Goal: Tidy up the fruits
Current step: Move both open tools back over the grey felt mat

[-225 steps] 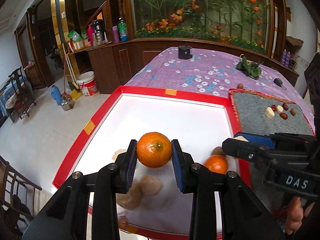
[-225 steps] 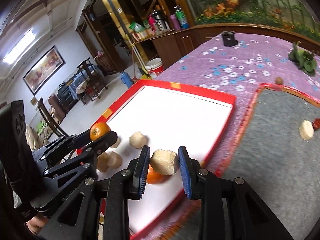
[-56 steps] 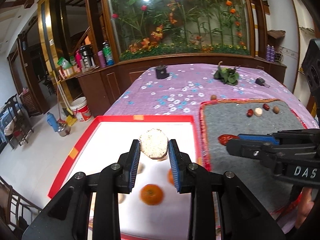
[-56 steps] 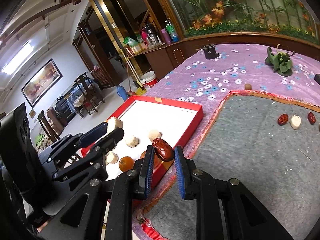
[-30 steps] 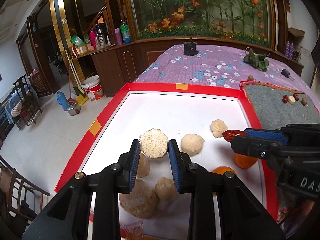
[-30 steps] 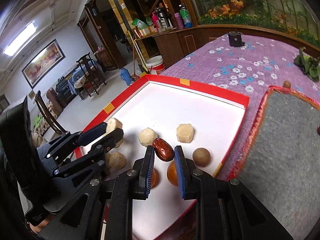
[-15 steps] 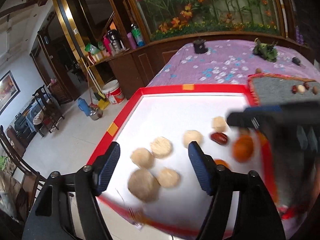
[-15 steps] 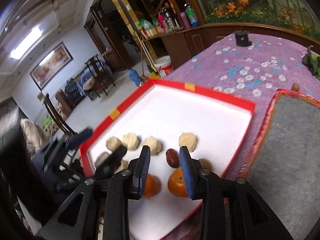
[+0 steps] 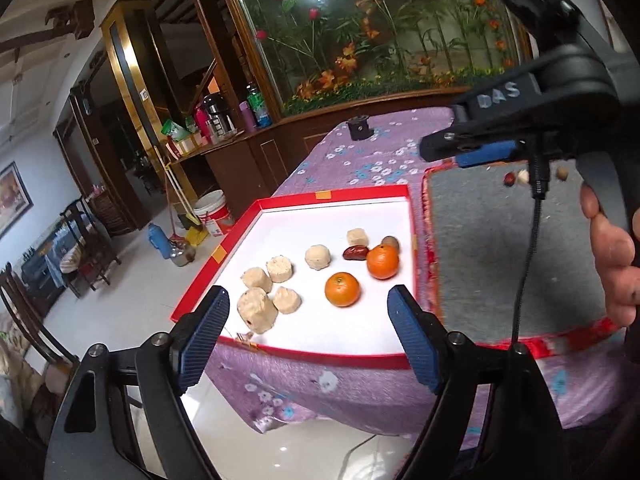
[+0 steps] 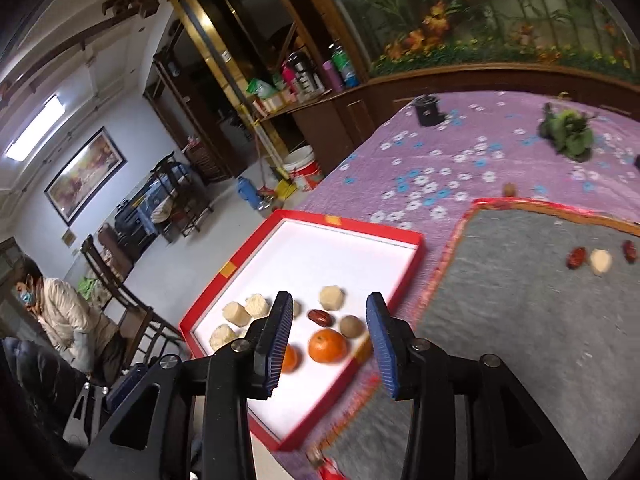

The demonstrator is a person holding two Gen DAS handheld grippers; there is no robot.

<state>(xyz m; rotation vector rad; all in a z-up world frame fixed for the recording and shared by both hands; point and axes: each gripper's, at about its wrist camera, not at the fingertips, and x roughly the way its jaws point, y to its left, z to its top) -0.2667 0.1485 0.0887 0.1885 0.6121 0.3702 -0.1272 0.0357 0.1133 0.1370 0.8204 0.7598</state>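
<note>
Both grippers lifted, opening, red date [image 10: 320,317] beyond right gripper [image 10: 328,344]

The left gripper [image 9: 308,332], which held a pale cake a second ago, has just been opening and now stands wide with nothing between its fingers; that cake [image 9: 279,268] lies in the red tray [image 9: 334,196] among the others. The right gripper [image 10: 328,336] has likewise been opening, and its date [image 10: 320,317] now rests in the tray beside an orange [image 10: 327,345]. Both grippers have drawn back from the tray.
</note>
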